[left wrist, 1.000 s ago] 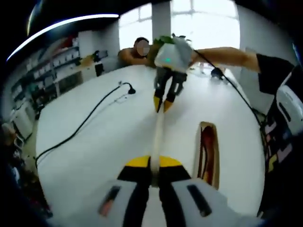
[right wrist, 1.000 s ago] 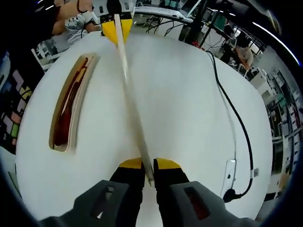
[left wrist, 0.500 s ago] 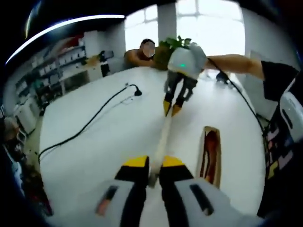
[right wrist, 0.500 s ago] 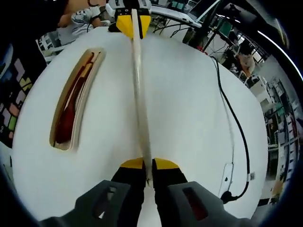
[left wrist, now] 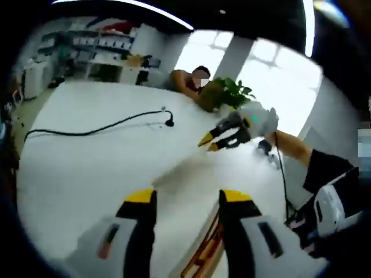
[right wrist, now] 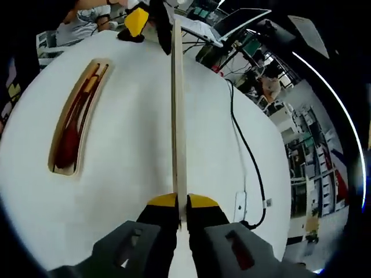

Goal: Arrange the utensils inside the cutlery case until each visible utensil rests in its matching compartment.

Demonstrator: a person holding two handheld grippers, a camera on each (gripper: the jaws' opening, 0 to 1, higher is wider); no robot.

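Note:
A long thin pale board [right wrist: 176, 116], seen edge-on, is held above the white table [right wrist: 127, 162] by my right gripper [right wrist: 181, 202], which is shut on its near end. At its far end is my left gripper [right wrist: 142, 18], its yellow tips apart. In the left gripper view my left gripper [left wrist: 187, 198] stands open with nothing between its jaws, and the right gripper [left wrist: 210, 142] hangs ahead of it. The wooden cutlery case [right wrist: 56, 161] lies on the table with red and orange utensils [right wrist: 72, 130] inside. It also shows as the case [left wrist: 203, 258] just below my left jaws.
A black cable [right wrist: 249, 156] runs across the table to a white power strip [right wrist: 239, 204]; in the left gripper view the cable [left wrist: 98, 131] crosses the far side. A person [left wrist: 194, 81] leans on the table's far edge beside a green plant [left wrist: 229, 92]. Shelves and desks surround the table.
My left gripper has opened and let go of the board's end, then swung aside so the case now sits under it. My right gripper keeps its hold on the board.

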